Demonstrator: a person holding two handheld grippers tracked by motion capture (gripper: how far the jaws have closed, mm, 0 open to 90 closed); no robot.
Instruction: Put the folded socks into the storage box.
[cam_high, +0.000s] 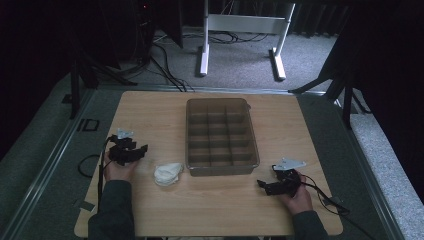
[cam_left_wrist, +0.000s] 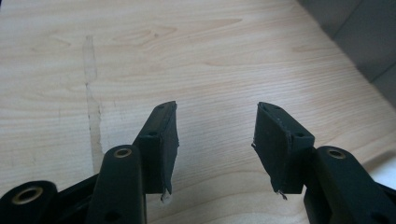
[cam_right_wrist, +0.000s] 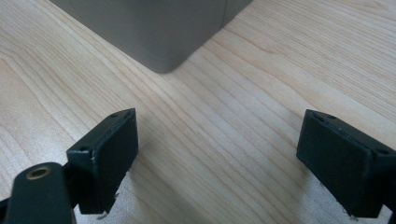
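Note:
A grey divided tray (cam_high: 222, 167) with several empty compartments stands mid-table. A white crumpled wad (cam_high: 168, 173) lies by its near left corner. My left gripper (cam_high: 141, 149) is held low at the table's left, left of the wad, pointing right. Its jaws are open over bare wood (cam_left_wrist: 215, 140), nothing between them. My right gripper (cam_high: 263, 185) sits near the front right, pointing left toward the tray's near right corner (cam_right_wrist: 161, 42). It is open (cam_right_wrist: 217, 158) and empty, a short way from that corner.
The wooden table (cam_high: 210, 210) has bare room along its front and left. A cable (cam_high: 330, 200) trails from the right gripper toward the front right edge. Behind the table, a white desk frame (cam_high: 240, 25) and cables (cam_high: 165, 65) sit on the carpet.

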